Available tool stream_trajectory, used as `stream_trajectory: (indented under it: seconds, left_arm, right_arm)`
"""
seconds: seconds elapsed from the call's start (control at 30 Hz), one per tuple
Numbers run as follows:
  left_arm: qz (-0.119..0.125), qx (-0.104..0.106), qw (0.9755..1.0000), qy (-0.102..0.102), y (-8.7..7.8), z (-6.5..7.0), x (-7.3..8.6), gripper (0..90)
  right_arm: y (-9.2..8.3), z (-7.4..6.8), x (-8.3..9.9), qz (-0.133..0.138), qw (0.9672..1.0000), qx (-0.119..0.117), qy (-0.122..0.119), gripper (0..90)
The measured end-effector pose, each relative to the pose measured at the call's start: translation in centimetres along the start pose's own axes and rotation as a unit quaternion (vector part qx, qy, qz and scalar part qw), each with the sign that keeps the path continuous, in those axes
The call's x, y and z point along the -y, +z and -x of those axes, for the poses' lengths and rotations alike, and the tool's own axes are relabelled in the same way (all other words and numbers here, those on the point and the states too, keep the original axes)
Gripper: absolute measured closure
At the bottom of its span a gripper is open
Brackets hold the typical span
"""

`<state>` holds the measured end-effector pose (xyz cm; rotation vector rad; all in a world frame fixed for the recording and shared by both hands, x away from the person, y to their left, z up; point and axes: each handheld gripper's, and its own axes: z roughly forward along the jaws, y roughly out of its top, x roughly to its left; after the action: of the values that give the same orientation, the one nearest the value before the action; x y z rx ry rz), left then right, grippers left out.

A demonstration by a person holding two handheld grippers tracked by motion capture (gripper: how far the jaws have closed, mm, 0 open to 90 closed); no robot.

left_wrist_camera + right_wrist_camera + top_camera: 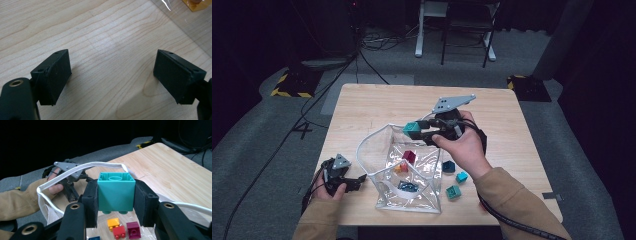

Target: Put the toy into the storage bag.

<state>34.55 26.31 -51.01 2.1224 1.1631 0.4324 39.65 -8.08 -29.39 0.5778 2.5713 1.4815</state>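
Block: your teal block (115, 192) is square, studs pointing down, hollow underside up; clamped between the right gripper's (115, 202) pads
Position: you hold it above the clear bag's (384, 187) white-rimmed open mouth, over the table (377, 100)

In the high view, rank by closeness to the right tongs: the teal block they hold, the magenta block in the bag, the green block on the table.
1. Teal block, clamped in the right tongs above the clear bag.
2. Magenta block, inside the bag, just below the tongs.
3. Green block, on the table right of the bag, toward the near edge.
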Motion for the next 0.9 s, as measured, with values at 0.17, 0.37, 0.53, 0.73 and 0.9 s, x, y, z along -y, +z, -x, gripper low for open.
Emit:
stream_trajectory:
  seconds: [0.17,0.37,0.53,0.73,0.9]
  left_arm:
    - [0.0,0.0,1.0,0.0,0.0,0.0,0.0,14.9]
    - [0.0,0.0,1.0,0.0,0.0,0.0,0.0,14.9]
    - [0.0,0.0,1.0,0.0,0.0,0.0,0.0,14.9]
    - [0.0,0.0,1.0,0.0,0.0,0.0,0.0,14.9]
    - [0.0,0.0,1.0,0.0,0.0,0.0,0.0,14.9]
  right_arm:
    - [0.9,-0.2,0.1,-0.012,0.9999,-0.008,0.002,58.9]
    - [2.0,-0.5,0.5,-0.029,0.9994,-0.018,0.009,58.9]
    - [2.8,-0.8,0.8,-0.042,0.9988,-0.025,0.009,58.8]
    - [3.5,-1.1,1.0,-0.067,0.9973,-0.029,0.003,54.9]
    - [3.6,-1.3,1.2,-0.062,0.998,-0.011,0.0,37.0]
